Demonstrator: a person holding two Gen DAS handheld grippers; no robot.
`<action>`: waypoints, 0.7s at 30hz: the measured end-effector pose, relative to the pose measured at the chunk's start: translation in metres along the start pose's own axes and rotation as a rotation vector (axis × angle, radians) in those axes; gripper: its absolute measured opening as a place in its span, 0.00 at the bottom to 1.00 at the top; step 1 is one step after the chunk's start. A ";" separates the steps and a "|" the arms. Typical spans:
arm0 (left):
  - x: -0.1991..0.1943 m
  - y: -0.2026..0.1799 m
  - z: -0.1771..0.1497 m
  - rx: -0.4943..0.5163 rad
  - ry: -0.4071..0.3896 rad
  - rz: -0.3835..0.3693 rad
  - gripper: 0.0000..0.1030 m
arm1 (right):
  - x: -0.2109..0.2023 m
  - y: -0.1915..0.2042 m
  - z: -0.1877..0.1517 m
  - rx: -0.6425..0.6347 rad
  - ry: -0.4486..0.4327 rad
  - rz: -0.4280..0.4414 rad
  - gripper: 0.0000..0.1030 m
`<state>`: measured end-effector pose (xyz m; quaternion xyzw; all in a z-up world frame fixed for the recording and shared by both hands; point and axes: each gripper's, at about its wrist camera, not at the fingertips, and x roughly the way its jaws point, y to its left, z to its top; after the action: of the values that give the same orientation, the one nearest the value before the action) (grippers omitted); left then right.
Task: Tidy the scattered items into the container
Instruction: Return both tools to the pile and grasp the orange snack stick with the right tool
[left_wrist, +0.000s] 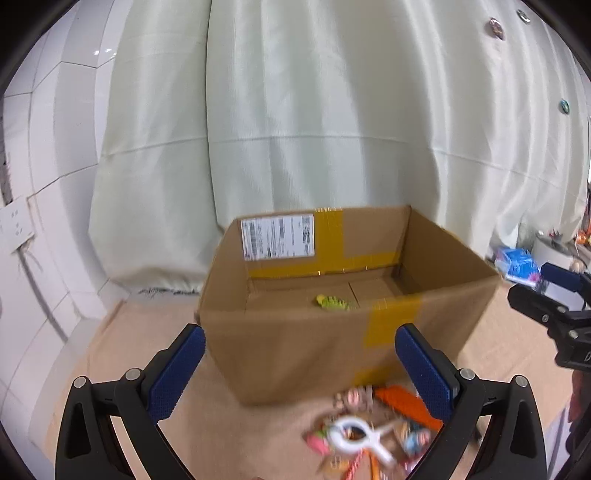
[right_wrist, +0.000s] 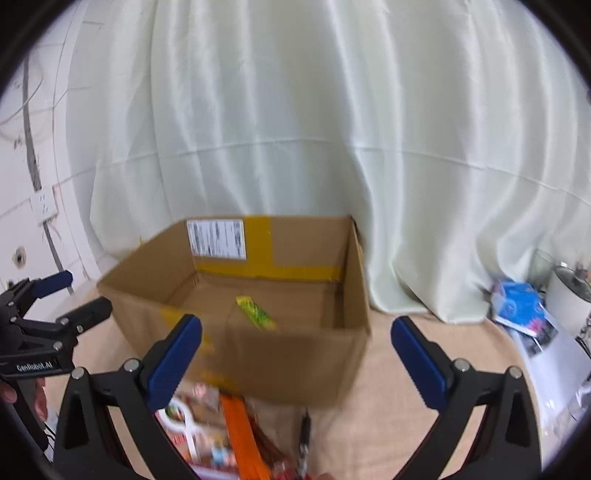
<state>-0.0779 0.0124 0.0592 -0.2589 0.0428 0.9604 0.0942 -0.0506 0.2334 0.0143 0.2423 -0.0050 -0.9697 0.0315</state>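
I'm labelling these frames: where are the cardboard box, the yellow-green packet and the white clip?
cardboard box (left_wrist: 295, 354), left wrist view, near outer wall
yellow-green packet (right_wrist: 256, 314), right wrist view, its middle
white clip (left_wrist: 351, 434), left wrist view, ring end

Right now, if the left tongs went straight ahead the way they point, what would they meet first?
Probably the cardboard box: its near wall fills the gap between the open left tongs. How far off it stands is unclear.

matt cardboard box (left_wrist: 295, 339) with glossy yellow tape (left_wrist: 391, 321); behind, seemingly satin-sheened cloth curtain (left_wrist: 295, 110).
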 end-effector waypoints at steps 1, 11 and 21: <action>-0.003 -0.003 -0.012 0.011 0.008 -0.005 1.00 | -0.004 0.000 -0.007 -0.001 0.001 0.002 1.00; 0.010 -0.012 -0.093 -0.034 0.080 -0.023 1.00 | -0.006 -0.003 -0.080 0.024 0.075 0.087 1.00; 0.038 -0.020 -0.139 -0.034 0.113 -0.035 1.00 | 0.028 0.014 -0.112 -0.035 0.169 0.166 1.00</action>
<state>-0.0382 0.0194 -0.0801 -0.3147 0.0274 0.9431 0.1038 -0.0213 0.2184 -0.0976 0.3213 -0.0053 -0.9398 0.1163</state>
